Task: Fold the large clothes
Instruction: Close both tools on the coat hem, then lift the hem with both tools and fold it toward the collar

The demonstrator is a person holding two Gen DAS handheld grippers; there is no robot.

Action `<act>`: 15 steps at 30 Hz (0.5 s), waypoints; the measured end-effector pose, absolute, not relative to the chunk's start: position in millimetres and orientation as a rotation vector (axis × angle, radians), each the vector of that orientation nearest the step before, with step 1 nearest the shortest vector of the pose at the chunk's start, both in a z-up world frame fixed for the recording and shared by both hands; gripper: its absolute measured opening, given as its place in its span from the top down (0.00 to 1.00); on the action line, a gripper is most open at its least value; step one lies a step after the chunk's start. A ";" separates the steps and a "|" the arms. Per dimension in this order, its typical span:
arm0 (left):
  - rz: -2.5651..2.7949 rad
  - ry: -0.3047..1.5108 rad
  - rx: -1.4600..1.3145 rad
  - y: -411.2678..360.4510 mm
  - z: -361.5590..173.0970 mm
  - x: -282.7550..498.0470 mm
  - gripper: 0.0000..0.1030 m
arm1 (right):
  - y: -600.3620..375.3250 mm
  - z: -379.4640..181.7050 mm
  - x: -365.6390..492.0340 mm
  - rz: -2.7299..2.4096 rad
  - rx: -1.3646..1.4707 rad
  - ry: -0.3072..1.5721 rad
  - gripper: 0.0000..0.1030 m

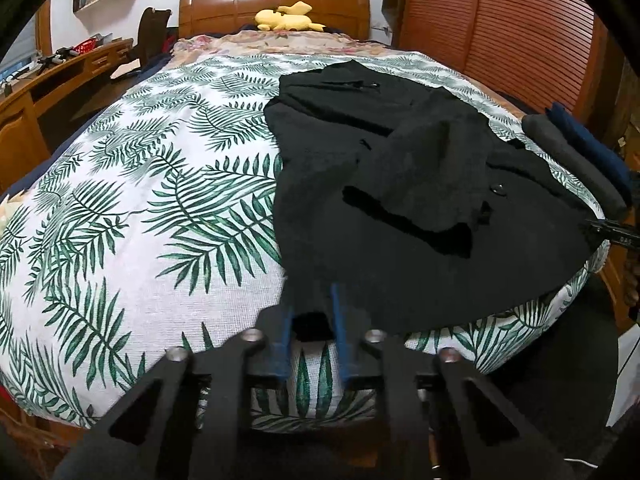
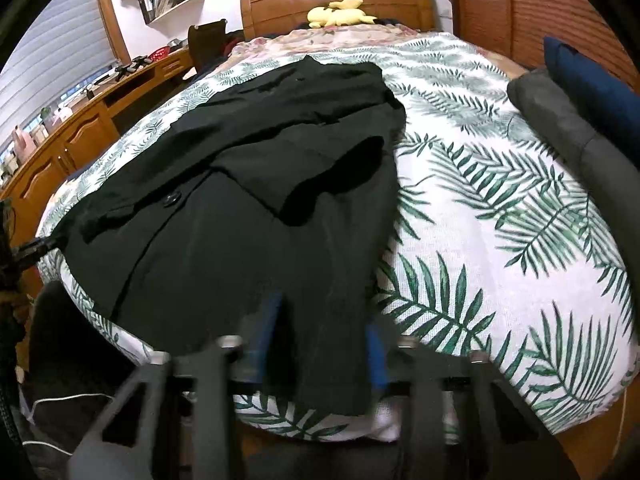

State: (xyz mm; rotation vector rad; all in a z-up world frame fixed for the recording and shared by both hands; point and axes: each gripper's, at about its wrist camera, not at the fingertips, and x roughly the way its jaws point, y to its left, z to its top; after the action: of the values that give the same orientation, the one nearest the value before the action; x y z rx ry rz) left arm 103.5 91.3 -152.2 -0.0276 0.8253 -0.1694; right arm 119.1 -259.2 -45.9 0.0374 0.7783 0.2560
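We note a wooden table along the far left wall and a yellow plush toy by the headboard. A black coat lies spread on the leaf-print bed cover, toward the near right of the bed, one sleeve folded across its front. The left gripper is at the coat's near hem; its blue fingers are clenched on a small tab of that hem. The right gripper has its fingers on either side of the hem's other corner; motion blur prevents us telling whether they press it. Grey and blue folded garments sit far right.
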 end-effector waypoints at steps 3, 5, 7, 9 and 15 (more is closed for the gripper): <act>-0.185 0.794 -0.031 91.5 -137.7 99.3 0.95 | -260.0 -40.4 118.9 0.266 0.032 0.760 0.85; -0.191 0.754 -0.032 90.8 -121.6 95.2 0.95 | -260.6 -29.9 116.1 0.269 0.029 0.721 0.89; -0.191 0.703 -0.030 89.1 -101.8 89.7 0.95 | -263.1 -12.9 110.8 0.283 0.048 0.666 0.90; -0.186 0.651 -0.021 85.7 -78.9 83.9 0.96 | -265.0 6.2 103.9 0.285 0.053 0.611 0.91; -0.174 0.510 -0.002 86.5 -10.6 59.6 0.96 | -262.8 67.9 70.3 0.311 0.025 0.464 0.92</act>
State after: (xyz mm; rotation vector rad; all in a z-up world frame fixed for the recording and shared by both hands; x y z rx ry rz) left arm 59.6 86.5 -10.6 -0.0021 0.5103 -0.1742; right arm 70.3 -262.8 67.9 0.0254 0.4645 0.3108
